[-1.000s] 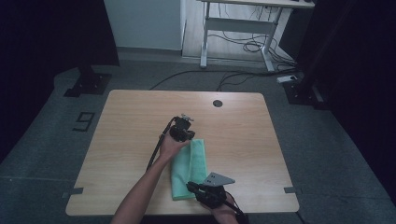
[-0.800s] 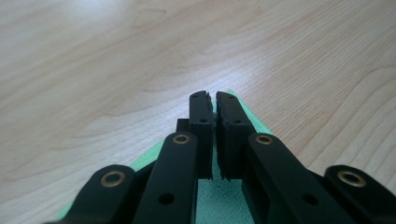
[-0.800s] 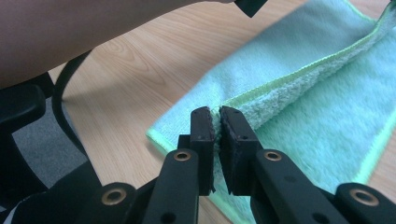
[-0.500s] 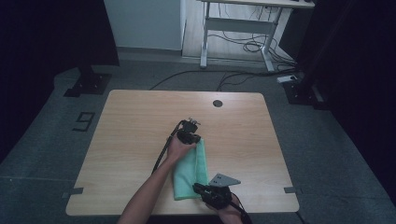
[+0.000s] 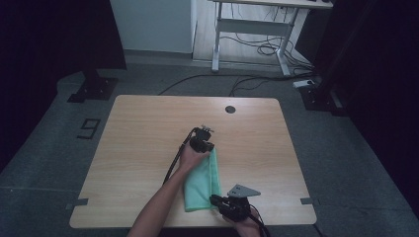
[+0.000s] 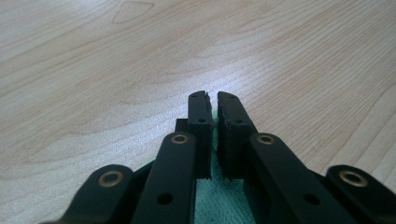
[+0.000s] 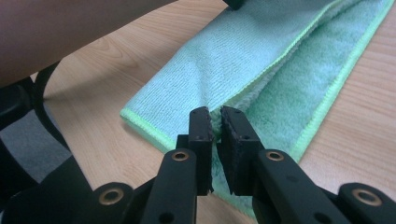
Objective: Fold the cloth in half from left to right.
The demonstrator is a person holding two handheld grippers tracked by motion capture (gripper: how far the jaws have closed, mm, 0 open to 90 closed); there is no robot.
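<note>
Item, nearest the person: the right gripper (image 5: 223, 203) is sitting at the near edge of the wooden table (image 5: 143, 128), just right of centre, with its grey three-cornered plate (image 5: 243, 190) lying on top; its jaws are standing narrow and are pinching the near right edge of the green cloth (image 5: 202, 181), the fold of fabric showing between the pads (image 7: 201, 128) in the right gripper view. Item, the green cloth itself: it is lying folded lengthwise as a long strip, running from the near edge of the table toward the middle, slightly right of centre, its brighter hem showing along both long sides. Item, farther off: the left gripper (image 5: 205, 143) is resting at the far end of the cloth, with the left hand (image 5: 191, 157) wrapping its body and the forearm coming in from the near left; its jaws are likewise standing narrow, clamping the far edge of the cloth, green fabric showing between and beneath them in the left gripper view. Item, farthest: a dark round grommet (image 5: 230, 109) is sitting near the far edge of the table.
</note>
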